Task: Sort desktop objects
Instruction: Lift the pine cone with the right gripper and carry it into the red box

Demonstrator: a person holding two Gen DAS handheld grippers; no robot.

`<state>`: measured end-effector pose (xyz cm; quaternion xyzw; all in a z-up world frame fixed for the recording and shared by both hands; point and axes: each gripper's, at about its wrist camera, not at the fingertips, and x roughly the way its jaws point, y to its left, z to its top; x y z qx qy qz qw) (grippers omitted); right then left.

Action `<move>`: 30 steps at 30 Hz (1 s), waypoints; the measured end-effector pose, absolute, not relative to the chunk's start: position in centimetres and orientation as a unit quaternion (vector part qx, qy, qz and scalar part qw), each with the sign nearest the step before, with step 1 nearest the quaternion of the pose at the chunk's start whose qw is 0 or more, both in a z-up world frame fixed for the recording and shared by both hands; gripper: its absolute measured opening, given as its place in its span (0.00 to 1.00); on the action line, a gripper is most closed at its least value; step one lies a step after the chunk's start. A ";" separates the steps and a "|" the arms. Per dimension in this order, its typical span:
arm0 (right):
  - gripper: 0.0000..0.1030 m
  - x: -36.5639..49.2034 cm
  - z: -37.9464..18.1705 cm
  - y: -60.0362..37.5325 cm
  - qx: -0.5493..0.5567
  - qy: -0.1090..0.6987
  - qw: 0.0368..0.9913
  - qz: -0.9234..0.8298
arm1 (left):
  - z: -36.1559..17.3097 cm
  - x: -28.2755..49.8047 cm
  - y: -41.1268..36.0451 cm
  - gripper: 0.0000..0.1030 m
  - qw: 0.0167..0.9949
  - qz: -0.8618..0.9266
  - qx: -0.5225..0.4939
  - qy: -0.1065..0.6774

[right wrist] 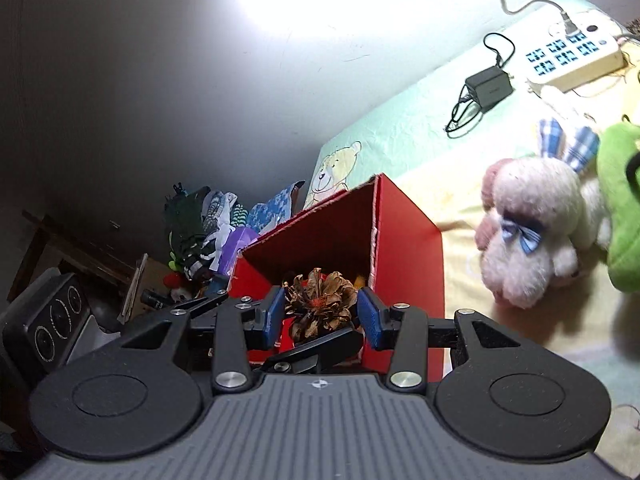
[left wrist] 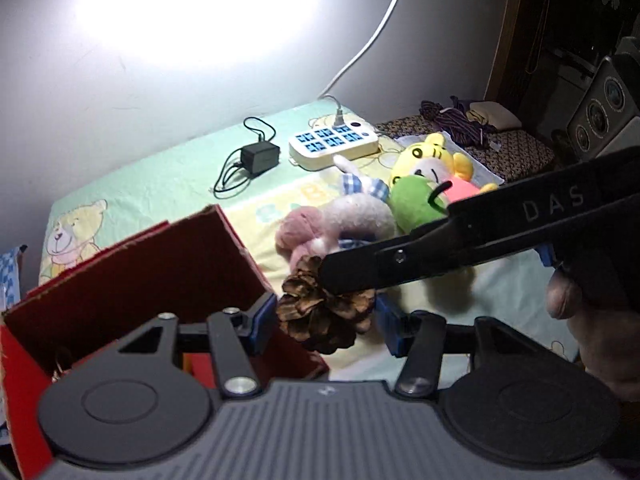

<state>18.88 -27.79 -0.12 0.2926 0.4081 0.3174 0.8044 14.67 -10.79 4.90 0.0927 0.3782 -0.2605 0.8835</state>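
Cloth first: the pale green and yellow printed sheet with a cartoon bear (left wrist: 160, 184) spreads out beyond both pairs of fingers. Your open red cardboard box (left wrist: 168, 272) stands just left of the left gripper (left wrist: 326, 324), and in the right wrist view its mouth lies straight ahead of the right gripper (right wrist: 322, 312).

Ahead of the left fingers, slightly to their right, three soft toys lie bunched together: a pink-and-white plush animal with checked blue ears (left wrist: 352, 220), a yellow plush tiger (left wrist: 428, 156) and a green plush toy (left wrist: 412, 200) touching it.

Farther ahead sits a cream power strip with blue sockets (left wrist: 334, 142), and left of that a small black power adapter with a looped cable (left wrist: 259, 157).

The brown dried pinecone (left wrist: 320, 316) sits between your left fingers, their blue pads pinching it from both sides. One black right finger lies across its top. From the right wrist camera the cone is also between that gripper's blue pads, which stand right at its scales, over the box; I cannot tell whether they press it.
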 end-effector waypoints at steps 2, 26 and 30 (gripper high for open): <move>0.44 19.7 0.2 -26.3 0.280 0.406 0.808 0.322 | 5.1 15.8 -9.6 0.54 0.886 -0.253 0.091 0.377; 0.43 27.7 -2.9 -13.7 0.136 0.467 0.837 0.250 | -2.8 29.7 -0.4 0.53 0.823 -0.269 0.017 0.500; 0.43 28.0 -2.8 -12.4 0.094 0.465 0.851 0.225 | -3.7 30.3 -0.2 0.53 0.815 -0.280 0.003 0.507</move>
